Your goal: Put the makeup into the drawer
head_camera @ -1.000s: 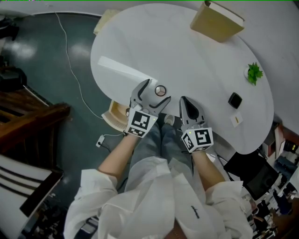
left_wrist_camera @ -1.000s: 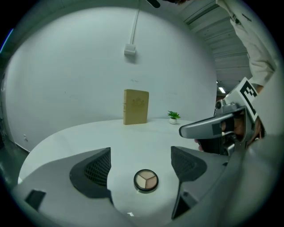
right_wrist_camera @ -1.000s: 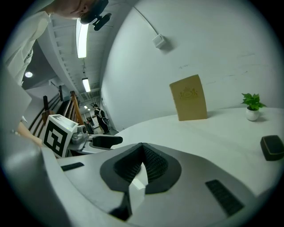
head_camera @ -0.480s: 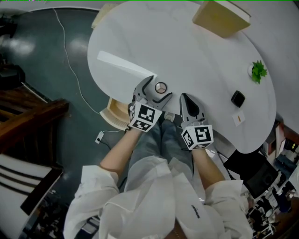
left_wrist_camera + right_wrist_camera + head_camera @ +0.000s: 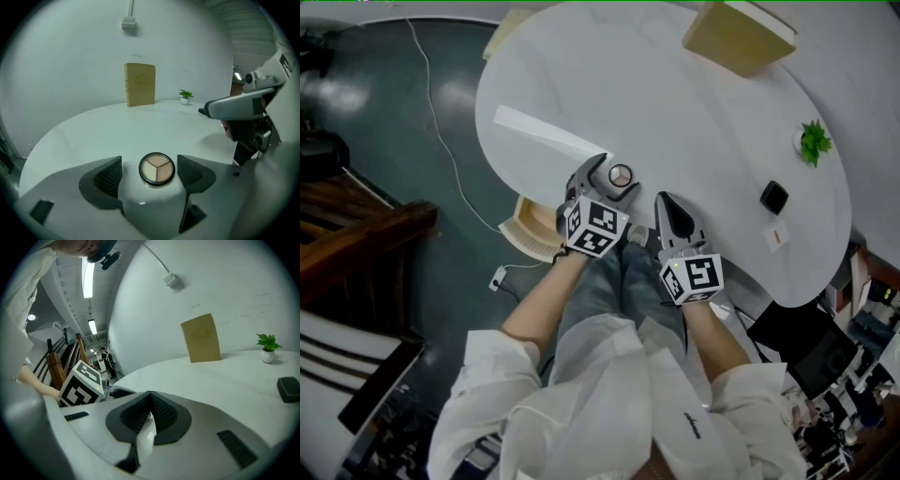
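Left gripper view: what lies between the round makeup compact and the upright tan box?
In the left gripper view only bare white table runs from the makeup compact to the tan box; the head view agrees.

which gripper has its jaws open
The left gripper: its jaws stand apart on either side of the round makeup compact and have just been closing a little, not yet pressing it. On the right gripper the jaws are together, nothing between.
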`<state>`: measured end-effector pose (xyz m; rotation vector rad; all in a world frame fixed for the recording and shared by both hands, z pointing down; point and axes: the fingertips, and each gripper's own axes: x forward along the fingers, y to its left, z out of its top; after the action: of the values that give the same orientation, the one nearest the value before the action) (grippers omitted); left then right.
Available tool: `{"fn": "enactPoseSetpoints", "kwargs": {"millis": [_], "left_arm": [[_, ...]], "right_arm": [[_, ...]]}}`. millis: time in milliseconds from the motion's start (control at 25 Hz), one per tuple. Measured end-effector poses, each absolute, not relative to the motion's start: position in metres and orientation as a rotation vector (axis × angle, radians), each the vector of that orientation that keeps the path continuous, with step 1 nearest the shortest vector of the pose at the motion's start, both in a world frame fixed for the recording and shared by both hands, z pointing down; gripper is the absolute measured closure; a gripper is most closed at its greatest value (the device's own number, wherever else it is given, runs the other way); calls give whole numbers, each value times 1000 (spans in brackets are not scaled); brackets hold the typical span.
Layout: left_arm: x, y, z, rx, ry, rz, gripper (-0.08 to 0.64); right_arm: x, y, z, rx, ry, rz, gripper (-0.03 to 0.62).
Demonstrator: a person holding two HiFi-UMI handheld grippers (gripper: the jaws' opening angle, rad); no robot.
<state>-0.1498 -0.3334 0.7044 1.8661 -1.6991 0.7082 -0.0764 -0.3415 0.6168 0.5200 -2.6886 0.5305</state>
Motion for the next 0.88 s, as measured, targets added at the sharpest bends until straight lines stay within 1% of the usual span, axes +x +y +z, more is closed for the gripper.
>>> {"fn": "enactPoseSetpoints", "kwargs": {"millis": [40, 120, 360, 520, 680, 880], "left_arm": [[-150, -333, 704, 1867, -1702, 713, 187], [-152, -333, 703, 1869, -1708, 727, 308], [-152, -332, 700, 1889, -1702, 721, 319], [-151, -322, 683, 1915, -1737, 689, 321], [-161, -295, 659, 1927, -1781, 639, 322], [-177, -235, 639, 1878, -1838, 595, 322]], "right_arm": [[-76, -340, 617, 516, -2690, 528, 575], [-75, -339, 616, 514, -2689, 527, 575], [-70, -335, 615, 493, -2691, 512, 575], [-71, -327, 609, 457, -2701, 511, 575], [-84, -301, 603, 362, -2709, 510, 575], [-108, -248, 604, 174, -2699, 497, 575]]}}
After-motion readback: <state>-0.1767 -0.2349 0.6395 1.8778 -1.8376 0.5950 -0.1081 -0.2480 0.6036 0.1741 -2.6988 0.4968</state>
